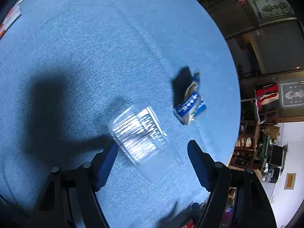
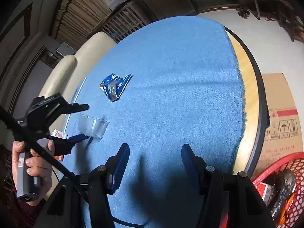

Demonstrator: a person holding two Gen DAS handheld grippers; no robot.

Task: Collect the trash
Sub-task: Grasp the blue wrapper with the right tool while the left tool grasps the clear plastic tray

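Note:
A clear plastic container (image 1: pixel 138 134) (image 2: pixel 93 126) lies on the blue cloth (image 1: pixel 95 57) (image 2: pixel 180 76). My left gripper (image 1: pixel 153 152) (image 2: pixel 85 122) is tilted down over it, open. The container sits between the fingertips and the pads do not press on it. A crumpled blue and white packet (image 1: pixel 191 106) (image 2: pixel 115 86) lies a little beyond the container. My right gripper (image 2: pixel 155 155) hangs open over bare cloth nearer the table's front, with nothing between its fingers. A hand (image 2: pixel 32 161) holds the left gripper's grey handle.
A red mesh basket (image 2: pixel 285 163) holding trash stands on the floor at the lower right, beside a cardboard box (image 2: pixel 281 114). A small orange and white carton (image 2: pixel 58 134) and a thin white straw (image 2: pixel 76 98) lie near the left table edge. A cream sofa (image 2: pixel 76 66) is behind.

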